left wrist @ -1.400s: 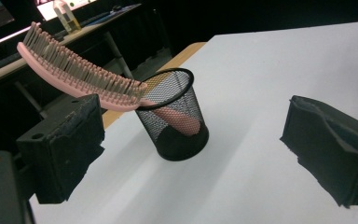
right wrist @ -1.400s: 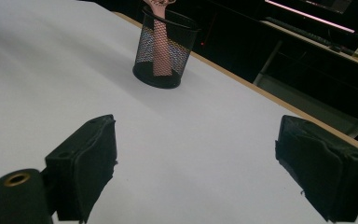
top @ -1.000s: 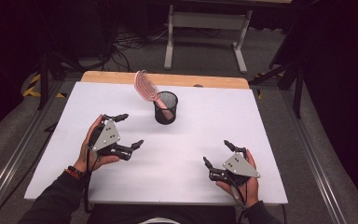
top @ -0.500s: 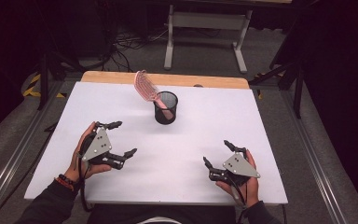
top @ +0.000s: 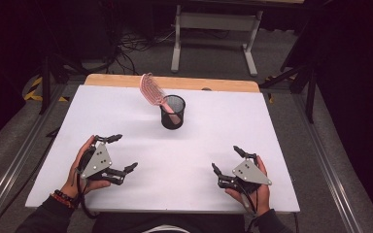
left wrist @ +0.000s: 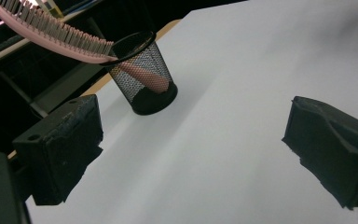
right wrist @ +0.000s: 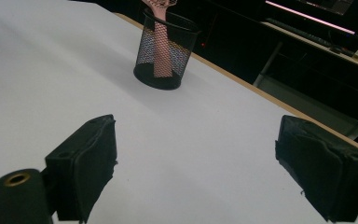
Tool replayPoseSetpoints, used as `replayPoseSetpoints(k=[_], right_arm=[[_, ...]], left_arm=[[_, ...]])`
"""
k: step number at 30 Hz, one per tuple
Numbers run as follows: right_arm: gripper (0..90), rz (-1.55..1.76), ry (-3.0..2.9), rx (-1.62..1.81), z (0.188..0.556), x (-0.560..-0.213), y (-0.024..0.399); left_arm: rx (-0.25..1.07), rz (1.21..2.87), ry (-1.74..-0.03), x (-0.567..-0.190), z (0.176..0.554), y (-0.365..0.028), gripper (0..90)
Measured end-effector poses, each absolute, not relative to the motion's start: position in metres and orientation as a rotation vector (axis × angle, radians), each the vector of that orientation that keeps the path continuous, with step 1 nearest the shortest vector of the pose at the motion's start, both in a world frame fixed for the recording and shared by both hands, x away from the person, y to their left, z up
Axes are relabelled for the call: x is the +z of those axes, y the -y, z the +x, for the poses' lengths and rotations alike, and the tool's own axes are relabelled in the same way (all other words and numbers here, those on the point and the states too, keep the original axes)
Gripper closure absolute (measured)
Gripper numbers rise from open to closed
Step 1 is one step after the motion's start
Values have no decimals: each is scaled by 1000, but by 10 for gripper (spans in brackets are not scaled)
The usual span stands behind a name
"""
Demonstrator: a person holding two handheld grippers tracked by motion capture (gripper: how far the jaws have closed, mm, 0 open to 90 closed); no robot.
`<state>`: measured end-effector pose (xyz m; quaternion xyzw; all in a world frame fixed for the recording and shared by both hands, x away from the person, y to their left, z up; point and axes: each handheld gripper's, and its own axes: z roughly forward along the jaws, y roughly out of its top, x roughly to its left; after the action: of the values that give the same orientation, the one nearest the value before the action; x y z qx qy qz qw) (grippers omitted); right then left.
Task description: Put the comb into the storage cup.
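A white table [top: 126, 121] carries a black mesh cup [top: 173, 112] near its far edge, centred.

place: lab / recording workspace, not a home
table: white board [top: 252, 131] on a wooden top, far edge bare wood, near-bare staging surface
floor: grey carpet, loose black cables [top: 131, 41] at far left
tape: yellow-black hazard tape [top: 35, 90] on the floor, far left
rails: metal rails [top: 9, 172] along left and right of the table
furniture: white desk frame [top: 213, 29] at far centre
surround: dark, unlit
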<state>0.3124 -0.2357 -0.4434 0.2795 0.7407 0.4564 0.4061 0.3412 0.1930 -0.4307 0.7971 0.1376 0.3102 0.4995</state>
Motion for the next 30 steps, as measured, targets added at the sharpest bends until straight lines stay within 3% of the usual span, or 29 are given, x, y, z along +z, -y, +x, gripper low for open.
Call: replayPoseSetpoints(k=[30], right_arm=[[126,707,-1875,1159,313,-444,236]], left_arm=[[694,1923,-509,-469,323,-236,51]])
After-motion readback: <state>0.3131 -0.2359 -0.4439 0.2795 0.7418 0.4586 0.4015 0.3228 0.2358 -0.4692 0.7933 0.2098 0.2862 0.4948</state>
